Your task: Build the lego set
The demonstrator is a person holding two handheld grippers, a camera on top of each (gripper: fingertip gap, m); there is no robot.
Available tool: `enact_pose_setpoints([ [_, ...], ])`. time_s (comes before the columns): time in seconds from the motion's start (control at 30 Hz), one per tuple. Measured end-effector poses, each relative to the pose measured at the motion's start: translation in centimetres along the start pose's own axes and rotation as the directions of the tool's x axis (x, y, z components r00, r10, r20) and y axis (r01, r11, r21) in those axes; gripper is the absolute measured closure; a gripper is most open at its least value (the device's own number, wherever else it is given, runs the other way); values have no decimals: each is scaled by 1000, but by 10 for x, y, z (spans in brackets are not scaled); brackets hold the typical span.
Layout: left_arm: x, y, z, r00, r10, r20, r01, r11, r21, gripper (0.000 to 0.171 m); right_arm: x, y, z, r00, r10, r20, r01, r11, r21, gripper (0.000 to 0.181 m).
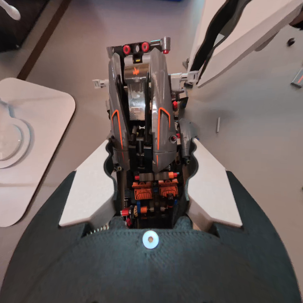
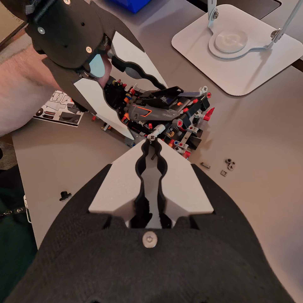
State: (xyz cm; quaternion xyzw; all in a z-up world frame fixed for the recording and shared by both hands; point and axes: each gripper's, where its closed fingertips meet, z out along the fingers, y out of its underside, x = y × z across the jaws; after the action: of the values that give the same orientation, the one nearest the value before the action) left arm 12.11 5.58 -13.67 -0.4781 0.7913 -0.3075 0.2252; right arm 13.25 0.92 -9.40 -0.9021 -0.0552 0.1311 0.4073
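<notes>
A dark grey lego car model (image 1: 141, 114) with orange stripes, black frame and red pins sits between the fingers of my left gripper (image 1: 151, 144), which is shut on its sides near the rear. In the right wrist view the model (image 2: 155, 111) lies tilted just above the table, held by the left gripper (image 2: 149, 113). A light grey connector (image 2: 154, 135) sticks out of the model's side. My right gripper (image 2: 151, 141) is shut on its end. In the left wrist view the right gripper (image 1: 196, 80) meets that connector (image 1: 191, 76) from the upper right.
A white stand base (image 2: 237, 54) is at the back right; it also shows in the left wrist view (image 1: 32, 147). A printed sheet (image 2: 57, 111) lies at left under a hand (image 2: 24, 90). Small grey parts (image 2: 229, 162) lie to the right, and a black part (image 2: 64, 195) to the left. A blue bin (image 2: 131, 5) stands behind. The left gripper's tips are roughly 7 centimetres from the right gripper's.
</notes>
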Motion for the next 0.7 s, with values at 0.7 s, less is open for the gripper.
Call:
enact_pose_setpoints([
  [0.7, -6, 0, -2, 999, -50, 1, 50, 998, 38, 97, -2, 26, 3, 959, 275, 71, -283, 950, 132, 156],
])
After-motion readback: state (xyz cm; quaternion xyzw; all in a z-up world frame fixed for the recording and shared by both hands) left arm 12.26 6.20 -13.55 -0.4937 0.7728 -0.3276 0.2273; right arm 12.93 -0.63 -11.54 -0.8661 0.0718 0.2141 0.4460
